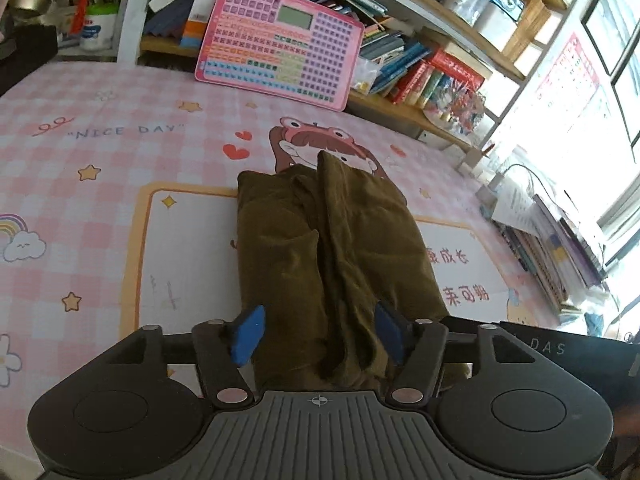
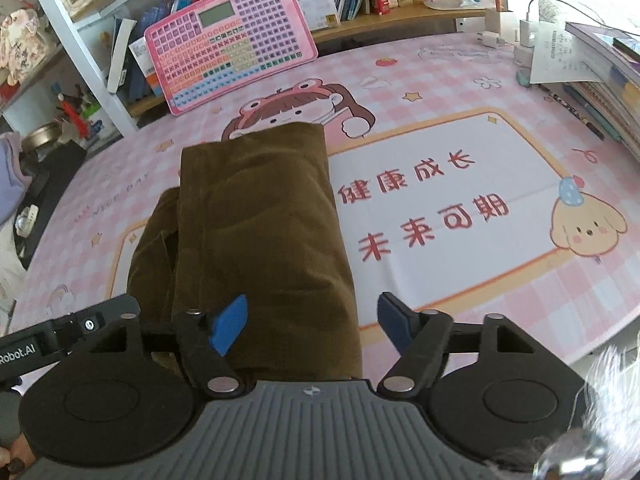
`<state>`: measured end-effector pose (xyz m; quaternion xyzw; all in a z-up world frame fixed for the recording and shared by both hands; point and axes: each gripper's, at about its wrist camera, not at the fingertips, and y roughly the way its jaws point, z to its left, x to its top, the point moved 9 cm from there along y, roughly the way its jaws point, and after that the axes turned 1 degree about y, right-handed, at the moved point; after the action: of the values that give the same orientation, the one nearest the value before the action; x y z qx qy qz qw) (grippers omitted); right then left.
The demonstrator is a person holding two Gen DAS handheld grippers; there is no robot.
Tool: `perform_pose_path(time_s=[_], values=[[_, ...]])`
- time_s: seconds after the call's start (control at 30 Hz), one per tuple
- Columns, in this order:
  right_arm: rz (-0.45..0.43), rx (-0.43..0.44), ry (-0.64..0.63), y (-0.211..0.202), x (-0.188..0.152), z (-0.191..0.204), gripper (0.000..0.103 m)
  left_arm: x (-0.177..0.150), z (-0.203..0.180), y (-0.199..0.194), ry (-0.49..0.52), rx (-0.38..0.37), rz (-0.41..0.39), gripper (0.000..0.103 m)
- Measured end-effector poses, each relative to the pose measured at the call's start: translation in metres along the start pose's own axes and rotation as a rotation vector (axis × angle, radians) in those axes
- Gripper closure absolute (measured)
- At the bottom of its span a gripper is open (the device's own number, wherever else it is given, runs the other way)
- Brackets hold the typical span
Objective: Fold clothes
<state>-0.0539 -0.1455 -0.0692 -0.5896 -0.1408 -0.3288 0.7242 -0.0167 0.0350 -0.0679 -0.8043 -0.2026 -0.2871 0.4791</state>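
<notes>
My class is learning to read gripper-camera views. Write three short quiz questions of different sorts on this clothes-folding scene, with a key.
1. True or false: the left gripper pinches the folded olive-brown corduroy garment.
2. What leans against the wooden bookshelf? A) pink button-covered learning tablet B) a mirror C) a clock
3. Fill in: the garment lies on a pink checked cartoon-print ____.

Key:
1. False; its blue pads stand apart, clear of the cloth.
2. A
3. mat
</notes>
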Motion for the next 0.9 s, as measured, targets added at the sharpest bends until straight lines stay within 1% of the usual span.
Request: perform_pose_path(time_s=[0.07, 0.27, 0.37, 0.47, 0.53, 0.67, 0.73, 0.83, 0.9], values=[[0.008, -0.014, -0.01, -0.003, -0.006, 0.0, 0.027, -0.002, -0.001, -0.003, 0.015, 0.016, 0.003, 0.031], [0.051, -0.04, -0.066, -0.01, -0.02, 0.003, 0.024, -0.016, -0.01, -0.005, 0.084, 0.089, 0.056, 0.025], [0.064, -0.035, -0.079, -0.01, -0.023, 0.003, 0.024, -0.021, -0.011, -0.007, 0.097, 0.106, 0.067, 0.023], [0.071, -0.006, -0.053, -0.009, -0.022, 0.002, 0.024, -0.021, -0.004, -0.012, 0.063, 0.108, 0.057, 0.022], [0.06, 0.032, -0.014, -0.01, -0.018, -0.001, 0.024, -0.018, 0.003, -0.013, 0.029, 0.097, 0.045, 0.021], [0.058, 0.129, 0.117, -0.005, -0.007, -0.011, 0.024, -0.014, 0.016, -0.003, -0.034, 0.073, 0.063, 0.02], [0.075, 0.165, 0.178, 0.002, -0.001, -0.015, 0.027, -0.012, 0.022, 0.004, -0.064, 0.066, 0.075, 0.02], [0.101, 0.186, 0.245, 0.014, 0.004, -0.023, 0.028, -0.004, 0.031, 0.015, -0.112, 0.032, 0.076, 0.02], [0.119, 0.197, 0.284, 0.023, 0.007, -0.027, 0.031, 0.0, 0.037, 0.024, -0.152, 0.01, 0.086, 0.02]])
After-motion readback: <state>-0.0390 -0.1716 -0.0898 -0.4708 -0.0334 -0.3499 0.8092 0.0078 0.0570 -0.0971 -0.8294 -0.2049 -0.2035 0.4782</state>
